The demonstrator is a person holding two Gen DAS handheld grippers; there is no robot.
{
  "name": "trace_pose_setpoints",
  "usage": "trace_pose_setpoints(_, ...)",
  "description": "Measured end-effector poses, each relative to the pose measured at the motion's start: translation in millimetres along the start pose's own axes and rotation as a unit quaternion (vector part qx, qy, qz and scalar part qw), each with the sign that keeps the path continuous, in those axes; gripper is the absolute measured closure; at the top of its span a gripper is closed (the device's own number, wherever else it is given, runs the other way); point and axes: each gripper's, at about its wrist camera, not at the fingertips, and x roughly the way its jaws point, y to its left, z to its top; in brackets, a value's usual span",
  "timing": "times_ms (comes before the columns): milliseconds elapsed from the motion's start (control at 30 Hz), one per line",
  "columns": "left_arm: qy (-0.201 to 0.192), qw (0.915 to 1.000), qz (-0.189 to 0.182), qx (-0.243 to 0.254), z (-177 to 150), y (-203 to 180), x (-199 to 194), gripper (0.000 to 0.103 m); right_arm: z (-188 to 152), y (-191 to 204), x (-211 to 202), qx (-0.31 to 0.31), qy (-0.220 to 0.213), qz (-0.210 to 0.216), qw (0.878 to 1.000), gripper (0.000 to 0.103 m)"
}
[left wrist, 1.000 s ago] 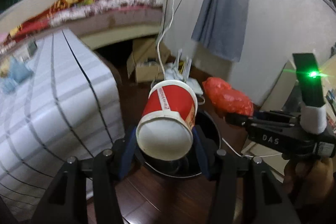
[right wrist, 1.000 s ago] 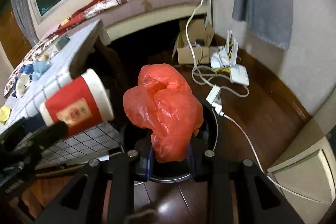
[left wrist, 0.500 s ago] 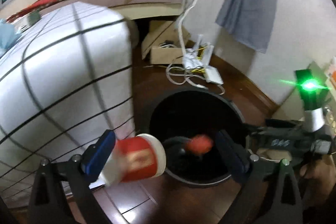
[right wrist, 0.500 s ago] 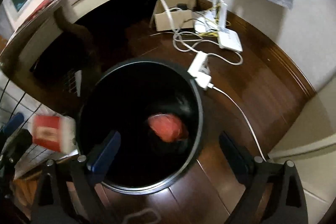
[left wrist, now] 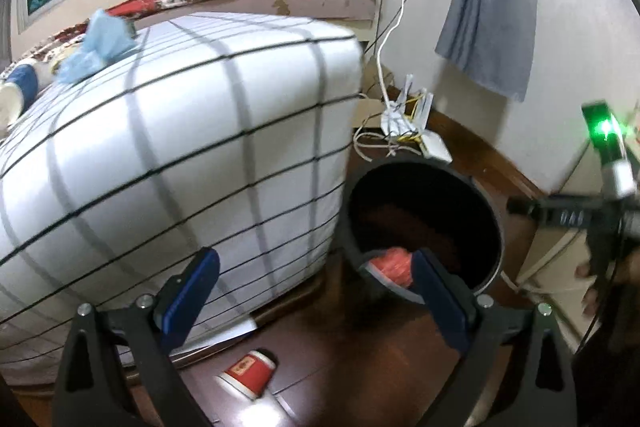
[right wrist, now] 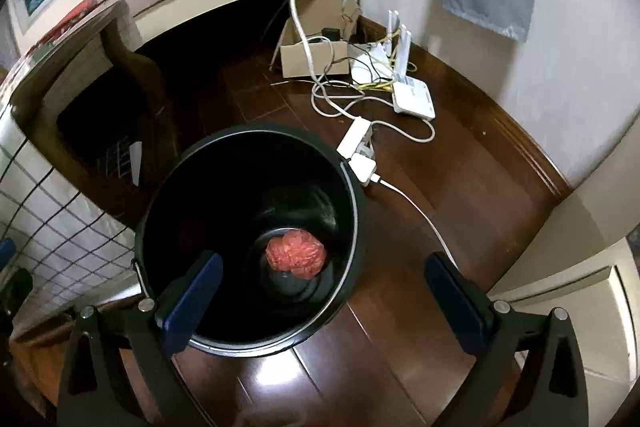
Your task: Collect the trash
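One cup (left wrist: 250,375) lies on its side outside the bin (left wrist: 486,205), below the spread left gripper (left wrist: 316,291) (nearer; right gripper (right wrist: 320,291) also spread, empty).

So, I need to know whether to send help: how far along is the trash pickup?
Partly done. The red plastic bag lies at the bottom of the black bin. Nothing is in hand: the left gripper and right gripper are both open and empty. Left to do: the red paper cup lies on its side on the floor beside the bin, and a blue wad sits on the checked tablecloth.
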Motion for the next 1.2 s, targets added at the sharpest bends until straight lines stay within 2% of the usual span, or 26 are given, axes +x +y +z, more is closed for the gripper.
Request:
trace_pose_setpoints(100,-0.004,0.9998,0.021,0.005,-2,4,-4,0.006,1,5,-2,-0.005,-0.005,0.001,1.000,0.001)
trace_pose_setpoints(233,-0.049,0.9984,0.026,0.003,14,8,-36,0.006,7,16,-12,-0.003,-0.025,0.011,1.000,0.001)
trace_pose_setpoints(300,-0.060,0.9977,0.032,0.001,22,12,-46,0.006,7,25,-21,-0.013,-0.039,0.018,0.999,0.001)
trace_pose_setpoints(367,-0.082,0.9961,0.030,-0.012,31,23,-64,0.006,5,37,-30,-0.027,-0.045,0.016,0.998,0.001)
trace_pose_setpoints(600,-0.121,0.9888,0.084,-0.025,37,80,-108,0.006,-17,87,-58,-0.083,-0.063,0.053,0.993,0.001)
trace_pose_setpoints(733,-0.110,0.9854,0.117,-0.057,36,112,-114,0.006,-31,120,-67,-0.118,-0.070,0.076,0.988,0.001)
trace_pose_setpoints(867,-0.094,0.9811,0.143,-0.090,44,132,-121,0.006,-35,137,-71,-0.125,-0.067,0.080,0.987,0.001)
trace_pose_setpoints(1033,-0.093,0.9799,0.148,-0.097,48,140,-130,0.005,-33,143,-73,-0.117,-0.074,0.079,0.987,0.001)
trace_pose_setpoints(1100,-0.102,0.9773,0.159,-0.096,48,143,-137,0.010,-35,143,-73,-0.116,-0.074,0.074,0.988,0.001)
trace_pose_setpoints(1200,-0.094,0.9770,0.159,-0.106,47,149,-140,0.010,-37,142,-73,-0.112,-0.074,0.067,0.989,0.001)
